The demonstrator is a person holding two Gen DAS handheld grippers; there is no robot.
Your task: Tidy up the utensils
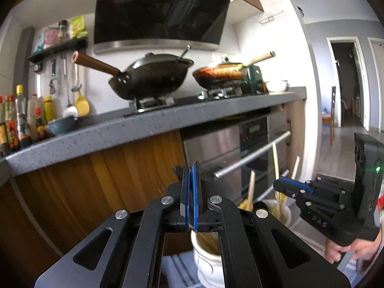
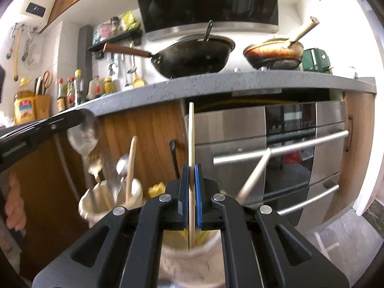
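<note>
My left gripper (image 1: 190, 180) is shut on a metal spoon (image 2: 84, 129). The spoon is held bowl up, with its stem running down into a white ceramic holder (image 1: 206, 259). In the right wrist view that holder (image 2: 96, 206) also has a wooden spoon and other metal utensils in it. My right gripper (image 2: 191, 175) is shut on a flat wooden stick (image 2: 191, 132) that stands upright. The stick's lower end is inside a second pale holder (image 2: 192, 259) with yellow items. From the left wrist view the right gripper (image 1: 279, 186) is over that holder (image 1: 276, 206).
A grey countertop edge (image 1: 144, 129) overhangs just ahead, with a black wok (image 1: 148, 79) and a frying pan (image 1: 220, 74) on the stove. The steel oven's handle bars (image 2: 288, 148) are close on the right. Bottles (image 1: 24, 120) stand at the left. A person's hand (image 1: 348, 249) holds the right gripper.
</note>
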